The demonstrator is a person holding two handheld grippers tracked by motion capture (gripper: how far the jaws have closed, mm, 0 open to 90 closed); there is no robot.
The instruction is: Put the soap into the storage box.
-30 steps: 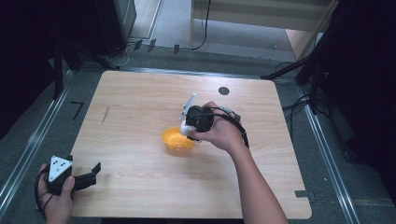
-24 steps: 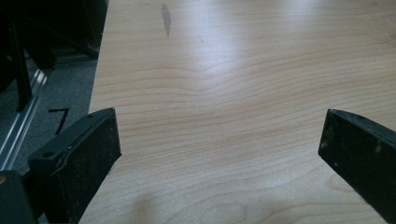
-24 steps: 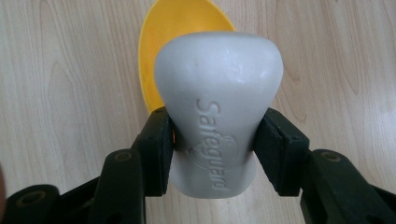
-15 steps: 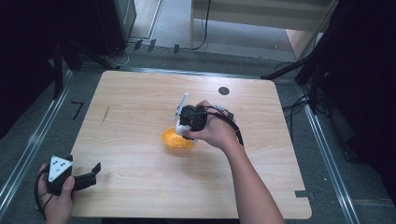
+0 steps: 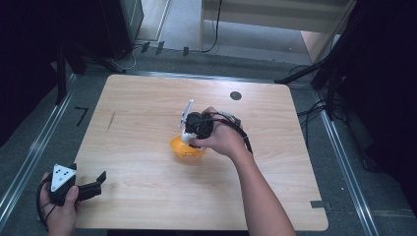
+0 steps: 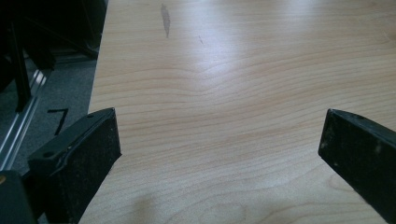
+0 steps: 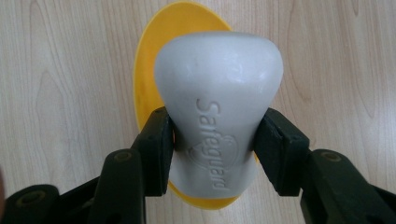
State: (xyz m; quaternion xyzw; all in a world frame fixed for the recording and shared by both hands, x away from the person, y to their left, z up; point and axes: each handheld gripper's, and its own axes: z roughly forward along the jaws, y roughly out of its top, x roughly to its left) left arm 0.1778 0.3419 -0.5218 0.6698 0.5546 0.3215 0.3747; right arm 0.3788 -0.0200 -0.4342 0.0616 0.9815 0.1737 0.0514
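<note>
Since the earlier frames our right gripper (image 5: 189, 142) has tipped more steeply over the yellow bowl (image 5: 183, 150), its white tail swung up toward the top of the high view, while our left gripper (image 5: 93, 186) has stayed put at the lower left corner.

Nearest to us, at the lower left of the high view, the left gripper sits in our left hand (image 5: 59, 206) at the table's front edge, its grey three-cornered plate on top. In the left gripper view its jaws stand wide apart with nothing between them, bare wood showing in the gap.

Further in, near the centre of the frame, our right hand (image 5: 223, 140) holds the right gripper above the bowl. In the right gripper view (image 7: 215, 140) the jaws are clamped on the narrow waist of a pale grey soap bar (image 7: 218, 109) embossed "Safeguard", and the yellow bowl (image 7: 149, 70) lies directly beneath it on the wood.

We see the wooden table (image 5: 147, 108) is light, with rounded corners, a short dark streak (image 5: 111, 120) at the left and a small black disc (image 5: 235, 96) near the far edge. Beyond it lie grey floor, metal rails along both sides, cables and dark stands
</note>
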